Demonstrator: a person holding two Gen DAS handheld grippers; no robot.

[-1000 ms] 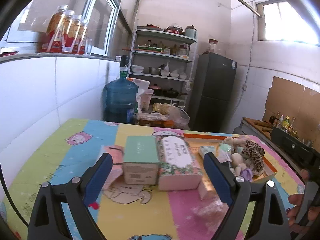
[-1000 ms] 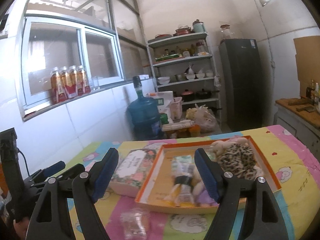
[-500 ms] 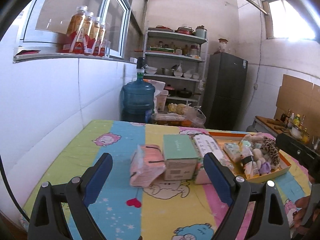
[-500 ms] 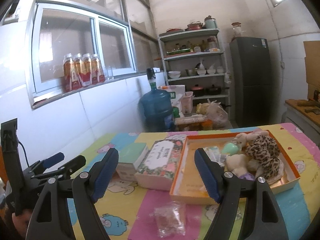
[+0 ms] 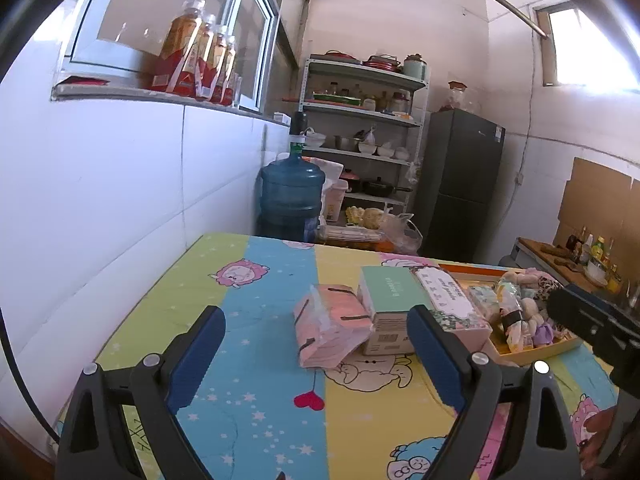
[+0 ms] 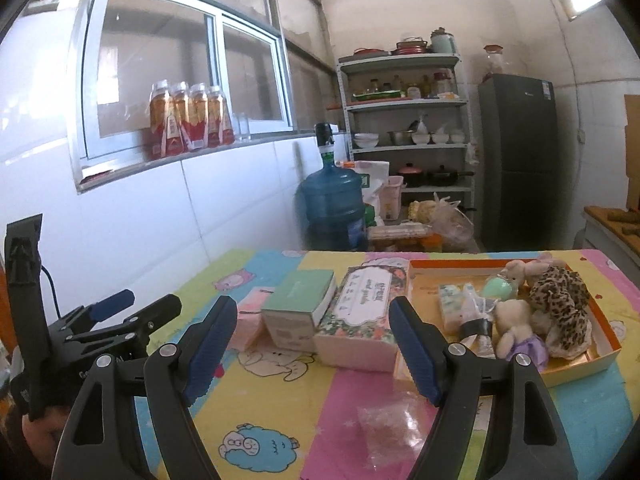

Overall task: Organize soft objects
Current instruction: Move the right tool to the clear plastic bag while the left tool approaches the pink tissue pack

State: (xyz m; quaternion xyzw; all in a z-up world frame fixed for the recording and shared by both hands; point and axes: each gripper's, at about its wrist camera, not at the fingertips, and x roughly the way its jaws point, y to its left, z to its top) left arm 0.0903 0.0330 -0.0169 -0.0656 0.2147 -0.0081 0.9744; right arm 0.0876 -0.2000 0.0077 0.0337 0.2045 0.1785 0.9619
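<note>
A pink tissue pack (image 5: 330,330), a teal-topped box (image 5: 390,312) and a floral tissue box (image 5: 450,306) stand in a row on the cartoon-print table. An orange tray (image 6: 576,378) to their right holds a leopard plush (image 6: 560,312), a small bear (image 6: 516,330) and small packs. My left gripper (image 5: 316,358) is open and empty, short of the pink pack. My right gripper (image 6: 312,346) is open and empty, in front of the boxes (image 6: 300,312). A clear plastic bag (image 6: 394,424) lies on the table near it.
A white tiled wall runs along the table's left side, with bottles (image 6: 188,120) on the window sill. A blue water jug (image 5: 292,200), shelves (image 6: 404,120) and a dark fridge (image 6: 518,160) stand beyond the table's far edge. The other gripper shows at the left (image 6: 100,328).
Both grippers have pulled back and away from the objects, which now look smaller and farther. The left view has swung left, so the boxes sit right of centre. Both stay open.
</note>
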